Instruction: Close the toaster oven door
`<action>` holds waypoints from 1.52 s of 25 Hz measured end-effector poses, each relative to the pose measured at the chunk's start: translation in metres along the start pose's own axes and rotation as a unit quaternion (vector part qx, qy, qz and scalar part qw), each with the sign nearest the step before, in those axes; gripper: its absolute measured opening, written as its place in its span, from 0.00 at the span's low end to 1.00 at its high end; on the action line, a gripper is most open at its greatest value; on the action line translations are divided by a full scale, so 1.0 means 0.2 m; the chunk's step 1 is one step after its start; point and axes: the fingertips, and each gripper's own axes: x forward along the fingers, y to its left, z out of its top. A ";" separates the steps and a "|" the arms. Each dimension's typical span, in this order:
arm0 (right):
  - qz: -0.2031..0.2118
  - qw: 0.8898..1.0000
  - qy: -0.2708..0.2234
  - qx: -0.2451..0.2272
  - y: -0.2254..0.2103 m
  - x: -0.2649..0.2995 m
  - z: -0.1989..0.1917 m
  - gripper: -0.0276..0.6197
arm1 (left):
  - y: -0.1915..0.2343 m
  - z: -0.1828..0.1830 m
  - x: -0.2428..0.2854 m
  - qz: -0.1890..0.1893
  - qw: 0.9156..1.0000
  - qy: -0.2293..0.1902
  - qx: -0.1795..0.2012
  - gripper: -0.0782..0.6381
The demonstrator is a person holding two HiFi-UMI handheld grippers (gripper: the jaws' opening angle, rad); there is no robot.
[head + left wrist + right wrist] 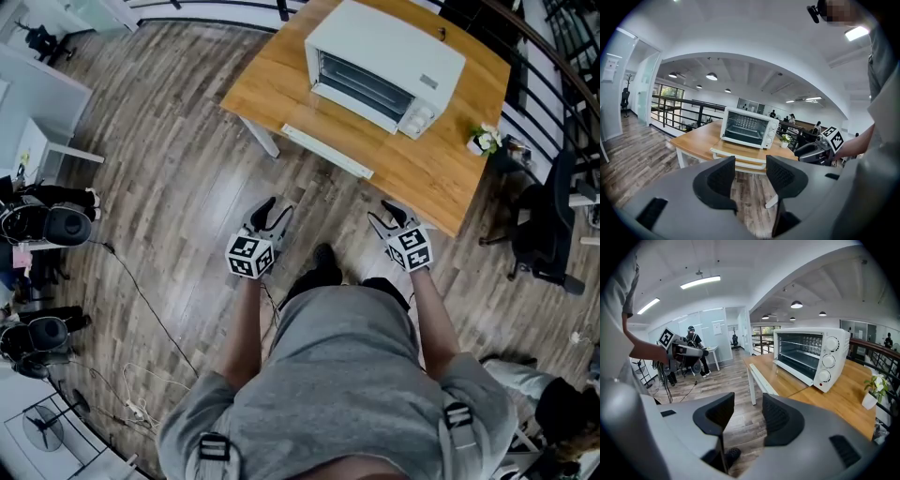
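The wooden table (431,169) stands at 12 o'clock from the person. On it the white toaster oven (384,61) faces 7 o'clock. Its door (328,150) lies open and flat, with its long axis from 10 to 4 o'clock. It is probably light, stiff and hinged, so lift it under the free edge. The left gripper (277,212) and right gripper (382,217) are both released and empty.

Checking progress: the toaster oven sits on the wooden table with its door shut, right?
No: the door is folded down open, as the head view shows. The toaster oven does sit on the wooden table.
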 end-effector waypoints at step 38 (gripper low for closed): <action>0.054 0.997 0.058 0.021 -0.35 0.39 -0.06 0.33 | 0.31 -0.05 0.55 0.021 0.996 0.083 0.016 0.41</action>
